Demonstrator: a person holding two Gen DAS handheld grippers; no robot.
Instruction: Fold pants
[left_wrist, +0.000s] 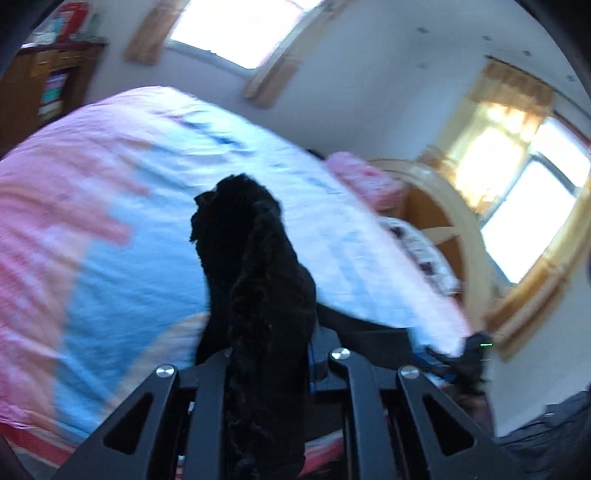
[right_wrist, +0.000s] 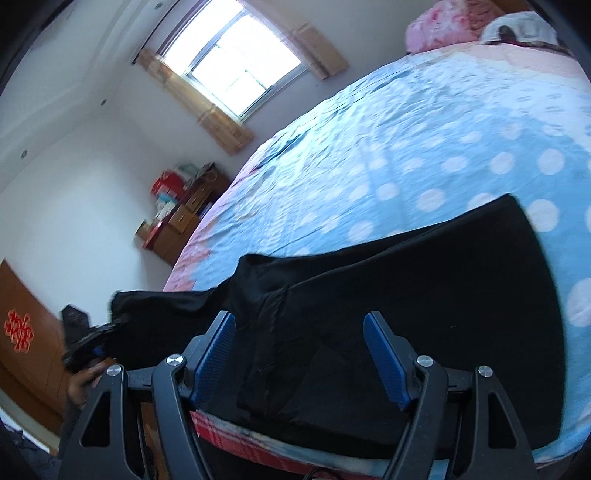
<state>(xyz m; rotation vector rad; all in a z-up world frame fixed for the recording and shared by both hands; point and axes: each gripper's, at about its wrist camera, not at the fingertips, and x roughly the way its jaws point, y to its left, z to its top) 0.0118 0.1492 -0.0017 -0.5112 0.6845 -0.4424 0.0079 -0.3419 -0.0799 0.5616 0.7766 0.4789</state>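
The left gripper (left_wrist: 267, 363) is clamped on a bunched fold of the black pants (left_wrist: 255, 266), which rises between its 2 fingers and stands above the bed (left_wrist: 110, 221). The right gripper (right_wrist: 299, 354) is spread wide, its blue pads (right_wrist: 214, 350) apart and holding nothing, poised just over the pants (right_wrist: 424, 295). Most of the garment lies flat near the bed's front edge, with one end trailing left toward the left gripper (right_wrist: 88, 339). Beyond the bed (right_wrist: 406, 147) are a window (right_wrist: 240, 62) and a wooden cabinet (right_wrist: 184, 221).
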